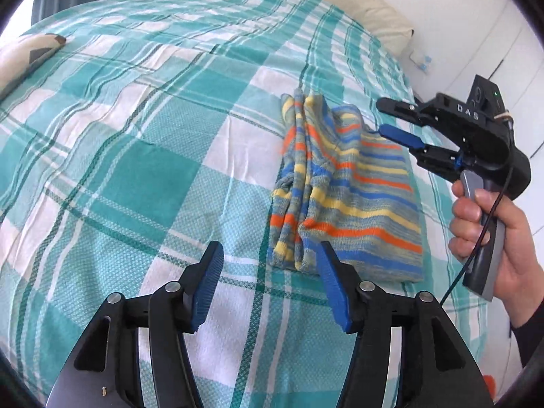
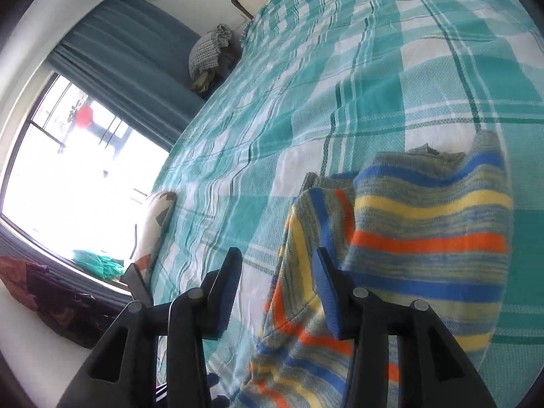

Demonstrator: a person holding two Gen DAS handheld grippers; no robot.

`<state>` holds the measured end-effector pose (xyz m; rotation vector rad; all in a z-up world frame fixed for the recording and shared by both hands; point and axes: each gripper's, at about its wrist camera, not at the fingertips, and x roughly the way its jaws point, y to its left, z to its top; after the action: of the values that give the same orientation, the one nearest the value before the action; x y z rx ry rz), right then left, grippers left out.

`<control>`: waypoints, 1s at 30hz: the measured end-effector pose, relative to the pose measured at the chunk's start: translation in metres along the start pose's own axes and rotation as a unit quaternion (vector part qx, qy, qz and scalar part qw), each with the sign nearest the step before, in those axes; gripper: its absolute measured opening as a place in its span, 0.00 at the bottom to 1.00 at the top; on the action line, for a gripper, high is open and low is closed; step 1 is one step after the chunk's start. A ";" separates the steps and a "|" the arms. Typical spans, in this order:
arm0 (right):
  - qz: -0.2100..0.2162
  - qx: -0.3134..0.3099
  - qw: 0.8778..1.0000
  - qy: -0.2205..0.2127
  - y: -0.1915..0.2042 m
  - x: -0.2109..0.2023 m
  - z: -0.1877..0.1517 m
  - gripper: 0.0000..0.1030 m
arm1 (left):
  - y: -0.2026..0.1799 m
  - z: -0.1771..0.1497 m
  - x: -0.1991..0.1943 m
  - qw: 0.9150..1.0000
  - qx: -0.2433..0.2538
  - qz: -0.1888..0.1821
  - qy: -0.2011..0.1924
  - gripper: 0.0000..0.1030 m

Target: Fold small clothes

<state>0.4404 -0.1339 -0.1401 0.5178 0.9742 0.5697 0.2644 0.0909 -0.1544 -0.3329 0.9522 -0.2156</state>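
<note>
A small striped garment (image 1: 343, 187), grey with blue, yellow and orange bands, lies folded on the teal and white checked bedspread (image 1: 153, 136). My left gripper (image 1: 268, 255) is open and empty, just above the bed at the garment's near left corner. My right gripper (image 1: 386, 119) is open at the garment's far right edge, one blue finger over the cloth. In the right wrist view the right gripper (image 2: 278, 258) is open with the garment (image 2: 425, 238) close under and beside its right finger.
A patterned pillow (image 1: 23, 57) lies at the bed's left edge, a cream pillow (image 1: 377, 10) at the far end. White wall and cupboard stand right of the bed. A window (image 2: 68, 176), blue curtain (image 2: 129, 54) and piled clothes (image 2: 210, 54) lie beyond the bed.
</note>
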 end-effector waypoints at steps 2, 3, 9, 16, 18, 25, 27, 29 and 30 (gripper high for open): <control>-0.045 -0.057 0.997 -0.014 0.005 -0.033 -0.018 0.44 | -0.010 0.004 0.000 1.000 0.021 -0.009 -0.006 0.70; -0.071 -0.091 0.993 -0.018 0.010 -0.047 -0.032 0.44 | -0.016 0.006 0.006 0.999 0.034 -0.008 -0.006 0.72; -0.149 -0.147 0.972 0.108 -0.015 -0.029 -0.132 0.44 | -0.009 0.013 0.068 0.995 0.042 0.050 0.070 0.69; -0.104 -0.100 0.989 -0.040 -0.032 -0.095 -0.090 0.84 | -0.018 0.074 0.054 0.995 0.084 -0.043 0.030 0.98; -0.111 -0.064 0.991 -0.038 -0.052 -0.089 -0.066 0.84 | -0.020 0.087 0.096 0.992 0.084 -0.033 0.085 0.96; -0.090 -0.012 0.995 0.035 -0.084 -0.005 -0.038 0.31 | -0.034 0.098 0.144 0.987 0.109 -0.037 0.116 0.15; -0.122 -0.039 0.991 0.025 -0.067 -0.002 -0.040 0.24 | -0.040 0.101 0.135 0.989 0.105 -0.030 0.103 0.15; -0.121 -0.050 0.991 0.000 -0.050 -0.015 -0.039 0.22 | -0.048 0.103 0.114 0.990 0.106 -0.043 0.079 0.15; -0.118 -0.060 0.991 -0.010 -0.041 -0.024 -0.037 0.21 | -0.053 0.104 0.101 0.991 0.106 -0.054 0.066 0.15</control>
<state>0.4061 -0.1746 -0.1684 0.2953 0.9597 0.4075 0.4057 0.0284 -0.1557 -0.1759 1.0327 -0.4385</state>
